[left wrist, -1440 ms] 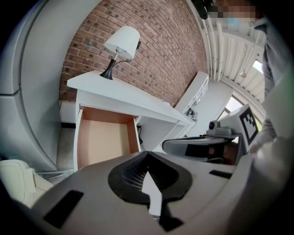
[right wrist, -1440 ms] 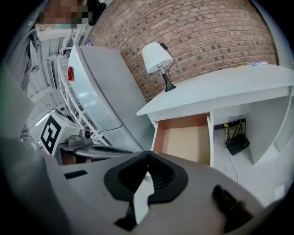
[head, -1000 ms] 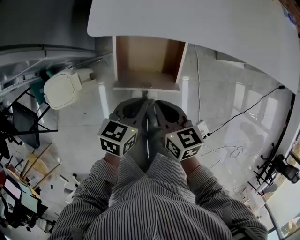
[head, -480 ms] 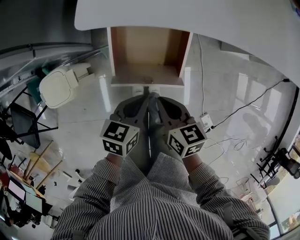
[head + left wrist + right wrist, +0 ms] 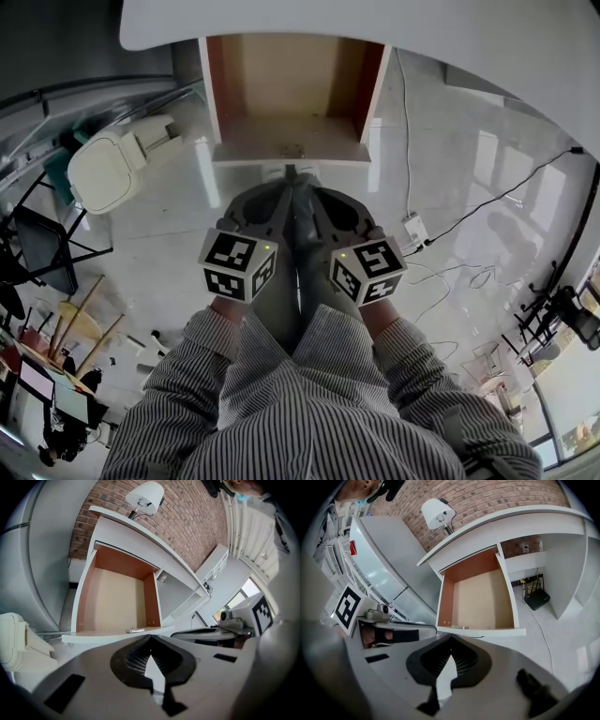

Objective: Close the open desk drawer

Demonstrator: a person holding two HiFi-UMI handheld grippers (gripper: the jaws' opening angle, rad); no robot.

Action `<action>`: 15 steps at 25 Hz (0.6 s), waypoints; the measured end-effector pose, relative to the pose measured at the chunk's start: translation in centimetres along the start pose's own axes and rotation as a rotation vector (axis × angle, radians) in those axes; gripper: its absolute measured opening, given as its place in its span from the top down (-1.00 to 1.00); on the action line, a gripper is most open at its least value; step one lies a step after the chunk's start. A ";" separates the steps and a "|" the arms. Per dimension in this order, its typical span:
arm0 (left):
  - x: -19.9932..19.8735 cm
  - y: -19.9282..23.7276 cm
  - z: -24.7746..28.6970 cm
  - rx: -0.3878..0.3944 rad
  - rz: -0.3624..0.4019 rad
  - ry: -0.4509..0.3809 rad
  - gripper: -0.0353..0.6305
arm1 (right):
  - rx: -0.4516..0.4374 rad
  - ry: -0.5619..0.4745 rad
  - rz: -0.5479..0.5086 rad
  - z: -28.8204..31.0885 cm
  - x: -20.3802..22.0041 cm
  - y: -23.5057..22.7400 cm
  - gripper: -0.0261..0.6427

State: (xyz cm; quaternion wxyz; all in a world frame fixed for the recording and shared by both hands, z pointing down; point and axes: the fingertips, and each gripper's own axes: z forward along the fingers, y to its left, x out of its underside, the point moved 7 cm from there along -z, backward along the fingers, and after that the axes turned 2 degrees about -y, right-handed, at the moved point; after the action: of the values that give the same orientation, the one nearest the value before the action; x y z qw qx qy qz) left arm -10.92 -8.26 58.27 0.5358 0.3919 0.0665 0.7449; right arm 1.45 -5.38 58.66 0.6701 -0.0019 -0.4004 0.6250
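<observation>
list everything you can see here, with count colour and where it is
desk: one, white, against a brick wall
drawer: one, white front, brown inside, pulled open under the desk
small object: one, pale, in the drawer by its front; too small to identify
lamp: one, white, on the desk
lidded bin: one, cream, on the floor left of the drawer
plug box: one, white, on the floor right of the drawer, cabled
black box: one, under the desk
sleeves: two, striped
left gripper: grey, fingers shut, empty, pointing at the drawer
right gripper: the same, beside it
</observation>
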 end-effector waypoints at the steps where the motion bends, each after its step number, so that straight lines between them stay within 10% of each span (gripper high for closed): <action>1: 0.2 0.1 0.2 -0.003 -0.005 -0.001 0.86 | 0.002 0.006 0.005 0.1 0.3 -0.2 0.87; 15: 3.3 2.7 2.7 -0.082 -0.024 0.009 0.86 | 0.011 0.044 0.034 2.9 2.9 -2.7 0.87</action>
State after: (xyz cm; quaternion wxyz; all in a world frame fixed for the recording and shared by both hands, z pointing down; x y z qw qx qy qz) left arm -11.62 -7.42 63.22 0.5600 0.3656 0.0431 0.7423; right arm 1.83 -4.97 63.59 0.6680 -0.0188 -0.3818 0.6385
